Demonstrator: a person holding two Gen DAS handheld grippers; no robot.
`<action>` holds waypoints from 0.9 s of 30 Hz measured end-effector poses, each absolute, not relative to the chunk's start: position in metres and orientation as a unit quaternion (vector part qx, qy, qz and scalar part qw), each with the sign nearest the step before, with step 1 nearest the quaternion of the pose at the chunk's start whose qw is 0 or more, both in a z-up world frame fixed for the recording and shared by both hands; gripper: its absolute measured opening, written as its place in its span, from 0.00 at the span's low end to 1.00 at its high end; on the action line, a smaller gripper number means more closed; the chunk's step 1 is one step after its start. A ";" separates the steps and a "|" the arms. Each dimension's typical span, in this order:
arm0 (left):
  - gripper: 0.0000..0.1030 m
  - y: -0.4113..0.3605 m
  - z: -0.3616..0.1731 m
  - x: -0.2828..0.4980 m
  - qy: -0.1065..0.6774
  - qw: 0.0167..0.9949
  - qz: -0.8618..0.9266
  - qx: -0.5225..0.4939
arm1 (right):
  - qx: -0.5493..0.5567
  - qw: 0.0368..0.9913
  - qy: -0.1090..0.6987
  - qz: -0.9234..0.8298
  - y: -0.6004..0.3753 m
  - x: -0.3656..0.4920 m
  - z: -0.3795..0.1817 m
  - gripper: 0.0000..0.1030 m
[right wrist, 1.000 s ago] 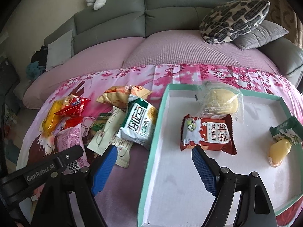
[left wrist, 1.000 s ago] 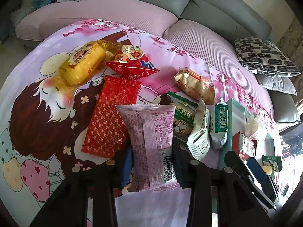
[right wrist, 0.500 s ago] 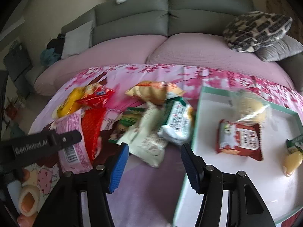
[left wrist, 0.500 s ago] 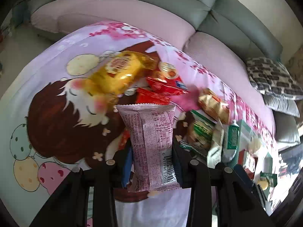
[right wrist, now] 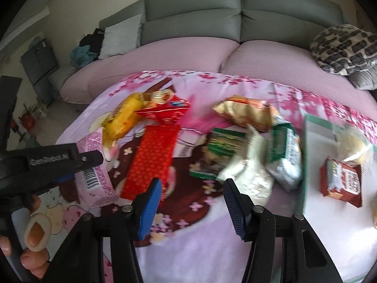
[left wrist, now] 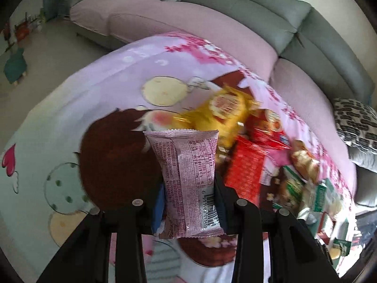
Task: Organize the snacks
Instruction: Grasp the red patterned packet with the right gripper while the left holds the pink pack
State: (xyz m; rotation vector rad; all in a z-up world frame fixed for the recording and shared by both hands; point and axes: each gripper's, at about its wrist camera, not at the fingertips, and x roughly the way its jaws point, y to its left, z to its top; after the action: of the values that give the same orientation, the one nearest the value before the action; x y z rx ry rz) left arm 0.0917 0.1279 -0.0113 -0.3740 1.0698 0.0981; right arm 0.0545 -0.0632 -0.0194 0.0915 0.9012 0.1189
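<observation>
Left wrist view: the left gripper (left wrist: pixel 188 202) is clamped on a pink snack packet (left wrist: pixel 187 179), which stands lengthwise between its fingers with the barcode end nearest the camera and the crimped far edge jutting forward past the tips. Beyond and to the right of the packet, on the cartoon-print cloth (left wrist: pixel 94 108), lie a yellow snack bag (left wrist: pixel 219 115), a flat red patterned packet (left wrist: pixel 247 172) and a small red pouch (left wrist: pixel 266 127); further right the pile blurs into a tan bag (left wrist: pixel 305 162) and green-and-white wrappers that are hard to tell apart. A gray sofa (left wrist: pixel 259 9) with pink seat cushions runs behind the cloth. In the right wrist view, the right gripper (right wrist: pixel 192 205) hangs with its blue-padded fingers (right wrist: pixel 150 205) spread apart and nothing between them, above the brown part of the print. The flat red packet lies just ahead of its left finger, while a white crumpled packet (right wrist: pixel 247 172) and a green snack packet (right wrist: pixel 221 151) lie just ahead of its right finger. Far to its right, a teal-rimmed white tray (right wrist: pixel 304 155) holds a dark red packet (right wrist: pixel 342 181) and a clear-wrapped pale pastry (right wrist: pixel 353 143). Off to its left, the other tool shows, carrying the pink packet above the cloth, with the person's hand (right wrist: pixel 30 247) at the frame edge.
</observation>
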 end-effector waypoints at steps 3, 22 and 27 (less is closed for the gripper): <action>0.38 0.141 -0.013 0.094 0.505 0.842 0.073 -0.172 | 0.043 0.891 0.447 0.067 -0.050 0.063 -0.023 0.55; 0.38 0.168 -0.025 0.099 0.510 0.835 0.091 -0.184 | 0.003 0.866 0.496 0.065 0.003 0.112 -0.052 0.55; 0.38 0.167 -0.025 0.099 0.511 0.835 0.090 -0.183 | -0.004 0.865 0.498 0.057 0.006 0.116 -0.053 0.55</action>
State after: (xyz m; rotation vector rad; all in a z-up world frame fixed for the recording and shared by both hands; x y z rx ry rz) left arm 0.0990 0.1669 -0.0251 -0.3871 1.0811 0.1895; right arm 0.1163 0.0062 -0.0527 -0.0091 1.0436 0.1201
